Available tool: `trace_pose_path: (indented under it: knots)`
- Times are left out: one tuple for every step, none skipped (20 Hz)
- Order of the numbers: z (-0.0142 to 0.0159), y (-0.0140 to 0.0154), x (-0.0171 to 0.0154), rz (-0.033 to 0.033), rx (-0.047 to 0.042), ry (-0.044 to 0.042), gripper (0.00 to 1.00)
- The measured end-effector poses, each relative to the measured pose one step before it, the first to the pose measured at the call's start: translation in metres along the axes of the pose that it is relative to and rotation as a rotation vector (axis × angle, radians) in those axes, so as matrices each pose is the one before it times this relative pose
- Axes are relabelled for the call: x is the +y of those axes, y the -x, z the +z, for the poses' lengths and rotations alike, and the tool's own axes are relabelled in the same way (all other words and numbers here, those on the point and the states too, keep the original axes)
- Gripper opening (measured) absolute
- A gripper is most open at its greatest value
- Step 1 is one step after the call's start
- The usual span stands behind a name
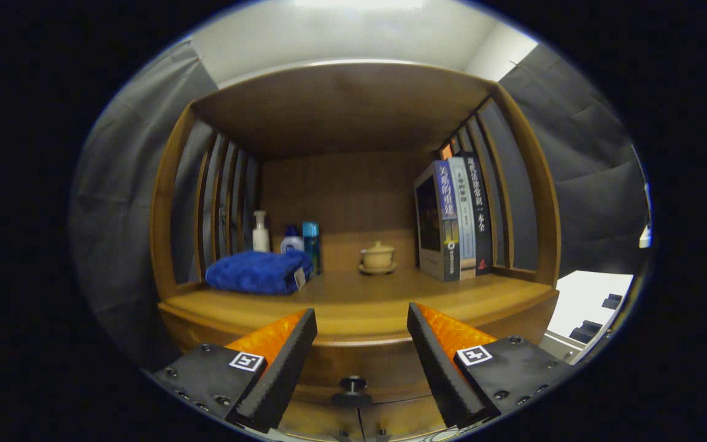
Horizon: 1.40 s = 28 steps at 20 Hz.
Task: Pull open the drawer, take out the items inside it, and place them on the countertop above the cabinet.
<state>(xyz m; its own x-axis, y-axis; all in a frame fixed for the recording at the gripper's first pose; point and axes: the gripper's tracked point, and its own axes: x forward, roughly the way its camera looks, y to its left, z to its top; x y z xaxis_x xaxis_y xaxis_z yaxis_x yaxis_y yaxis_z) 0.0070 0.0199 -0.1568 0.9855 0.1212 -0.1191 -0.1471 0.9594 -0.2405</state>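
Observation:
A wooden cabinet faces me, its countertop (353,307) lying just beyond my fingertips. Below the countertop's front edge the drawer front (363,368) is closed, with a small dark round knob (352,385) low between my fingers. My gripper (361,319) is open, its two fingers spread wide to either side of the knob, touching nothing. The inside of the drawer is hidden.
On the countertop sit a folded blue towel (259,271) at the left, a white pump bottle (260,232) and two small blue bottles (303,242) behind it, a lidded tan cup on a saucer (377,256) at the back, and several upright books (455,218) at the right. Slatted sides and a wooden top enclose the shelf.

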Motion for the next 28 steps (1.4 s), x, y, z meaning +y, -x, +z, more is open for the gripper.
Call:
trace_pose_path:
  knots:
    - [-0.00261, -0.00390, -0.00407, -0.01420, -0.01010, 0.00648, 0.98]
    - [-0.01420, -0.00072, -0.00096, -0.00701, 0.02598, -0.02466, 0.97]
    - [-0.01149, 0.00180, -0.00830, -0.01227, 0.02417, -0.01772, 0.97]
    - [-0.00847, 0.00151, 0.00337, 0.00377, 0.01112, -0.03639, 0.97]
    - [-0.00145, -0.00091, 0.00498, 0.00476, -0.00445, -0.03424, 0.97]
    - [-0.00251, -0.00127, 0.00358, 0.00451, 0.00911, -0.01781, 0.97]
    - [-0.00331, 0.00098, 0.00111, 0.00658, 0.01465, -0.00007, 0.97]
    - [-0.00271, -0.00020, 0.00080, 0.00245, 0.01051, 0.01158, 0.97]
    - [-0.00346, 0.00187, -0.00069, 0.00556, 0.00944, 0.02058, 0.98]
    - [-0.00354, -0.00028, -0.00116, -0.00149, 0.00492, 0.01755, 0.96]
    - [-0.00043, 0.00034, -0.00307, -0.00757, -0.00397, 0.01246, 0.93]
    - [-0.00136, -0.00097, -0.00126, 0.00026, 0.00458, -0.00359, 0.91]
    - [-0.00270, -0.00051, 0.00195, 0.00392, 0.00604, -0.02122, 0.88]
    - [-0.00999, -0.00091, 0.00246, 0.00442, 0.03312, -0.00380, 0.85]
    - [-0.00821, 0.00159, 0.00029, 0.00359, 0.04095, 0.00701, 0.82]
    - [-0.00475, -0.00017, 0.00241, -0.00729, 0.00750, -0.00743, 0.79]
    - [-0.00105, -0.00234, 0.00171, 0.00180, -0.00084, -0.00737, 0.74]
    - [0.00174, -0.00016, 0.00150, -0.00913, -0.00601, -0.00514, 0.68]
    - [-0.00161, -0.00125, -0.00001, -0.00003, 0.00964, 0.01352, 0.63]
    - [-0.00201, -0.00104, 0.00012, 0.00467, 0.01978, 0.00474, 0.58]
    - [-0.00073, 0.00103, 0.00015, 0.00860, 0.02136, 0.00459, 0.53]
    - [-0.00137, -0.00015, -0.00038, 0.00845, 0.01719, 0.00657, 0.51]
    - [0.00179, 0.00130, -0.00100, 0.00476, 0.00970, -0.01977, 0.49]
    - [-0.00072, -0.00078, 0.00066, -0.00253, 0.01724, -0.03729, 0.43]
    - [-0.00115, 0.00127, 0.00072, 0.00413, 0.02102, -0.00898, 0.43]
    - [-0.00217, 0.00121, 0.00060, 0.02343, 0.00815, 0.06409, 0.43]
    - [0.00520, -0.00103, -0.00343, -0.00352, -0.00026, 0.06391, 0.43]
    - [-0.00280, -0.00029, -0.00231, -0.03531, -0.00436, 0.01518, 0.40]
